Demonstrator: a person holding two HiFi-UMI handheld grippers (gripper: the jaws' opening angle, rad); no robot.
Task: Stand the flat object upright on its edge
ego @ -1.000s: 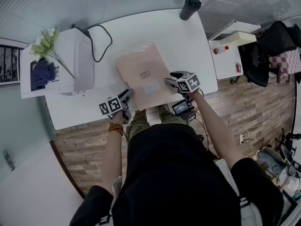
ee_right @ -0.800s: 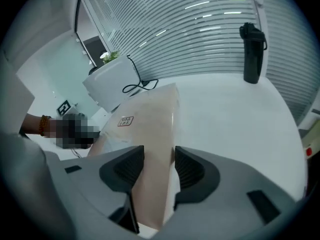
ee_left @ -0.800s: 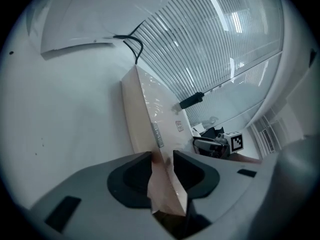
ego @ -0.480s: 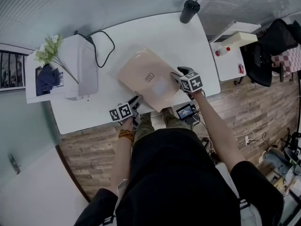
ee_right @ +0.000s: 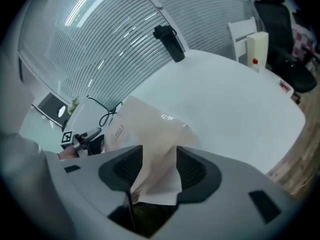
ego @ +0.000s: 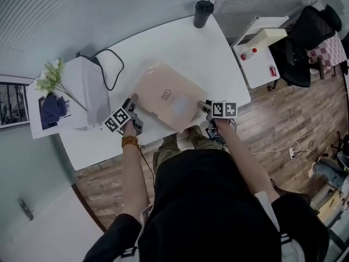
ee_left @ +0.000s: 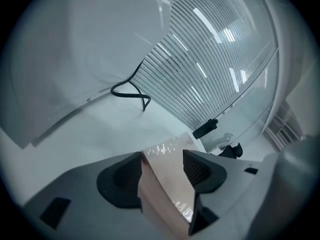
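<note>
Nearest in, at the front edge of the white table (ego: 180,48), the flat beige package (ego: 163,94) is flanked on both sides, fwiw. Its left corner is straddled by the left gripper (ego: 132,101), whose jaws have just been opened wide. The corner is seen sitting between the pads, right up against one of them, but it isn't squeezed. Same deal on the other side: the right corner is taken in between the jaws of the right gripper (ego: 202,105), which have also just been opened a bit further and are held apart, the crumpled corner loose in the gap. The package's nearest corner is poked out at the table's front edge, light is caught by its glossy film, and a small printed mark is carried on its face. It isn't stood on its edge yet; whether it's fully flat or tipped a bit can't really be told. Further back on the left, a white box (ego: 90,89) is parked with flowers (ego: 52,72) beside it and a black cable (ego: 112,64) looped behind. A black cylinder (ego: 203,12) is stood at the far corner.
</note>
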